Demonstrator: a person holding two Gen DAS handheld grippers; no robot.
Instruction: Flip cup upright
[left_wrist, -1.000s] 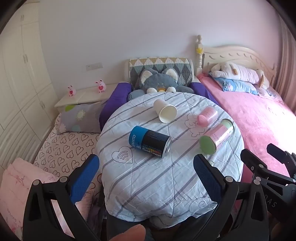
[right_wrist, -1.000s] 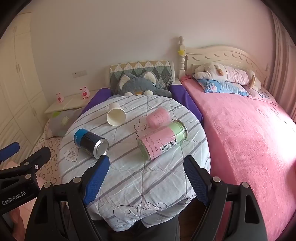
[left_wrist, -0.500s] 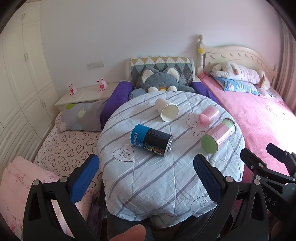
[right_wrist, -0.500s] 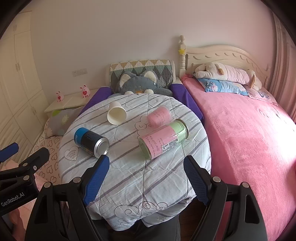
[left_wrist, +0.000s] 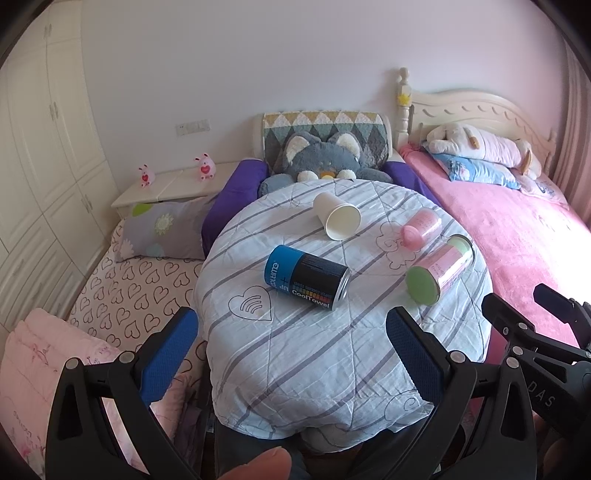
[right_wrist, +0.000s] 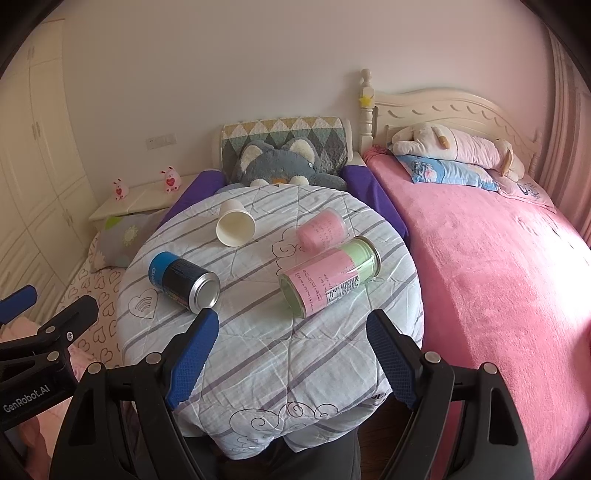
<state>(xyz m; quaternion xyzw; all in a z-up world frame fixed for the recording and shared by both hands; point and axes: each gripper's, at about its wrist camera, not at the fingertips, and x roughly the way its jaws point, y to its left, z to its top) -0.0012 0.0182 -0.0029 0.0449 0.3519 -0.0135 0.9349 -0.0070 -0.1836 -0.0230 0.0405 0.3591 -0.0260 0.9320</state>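
Note:
A white paper cup (left_wrist: 338, 217) lies on its side at the far part of the round striped table (left_wrist: 314, 350), mouth facing me; it also shows in the right wrist view (right_wrist: 234, 224). A small pink cup (left_wrist: 421, 228) (right_wrist: 321, 229) lies on its side to its right. My left gripper (left_wrist: 291, 354) is open and empty, held back at the table's near edge. My right gripper (right_wrist: 291, 358) is open and empty, also at the near edge, well short of the cups.
A blue-black can (left_wrist: 306, 277) (right_wrist: 183, 281) and a pink-green canister (left_wrist: 439, 269) (right_wrist: 328, 277) lie on their sides mid-table. A grey plush cat (left_wrist: 325, 158) sits behind the table. A pink bed (right_wrist: 498, 258) is on the right, a heart-print mattress (left_wrist: 129, 288) on the left.
Both grippers have drifted slightly, so the table shifts a little in view. The objects on the table have not moved. Both grippers stay open.

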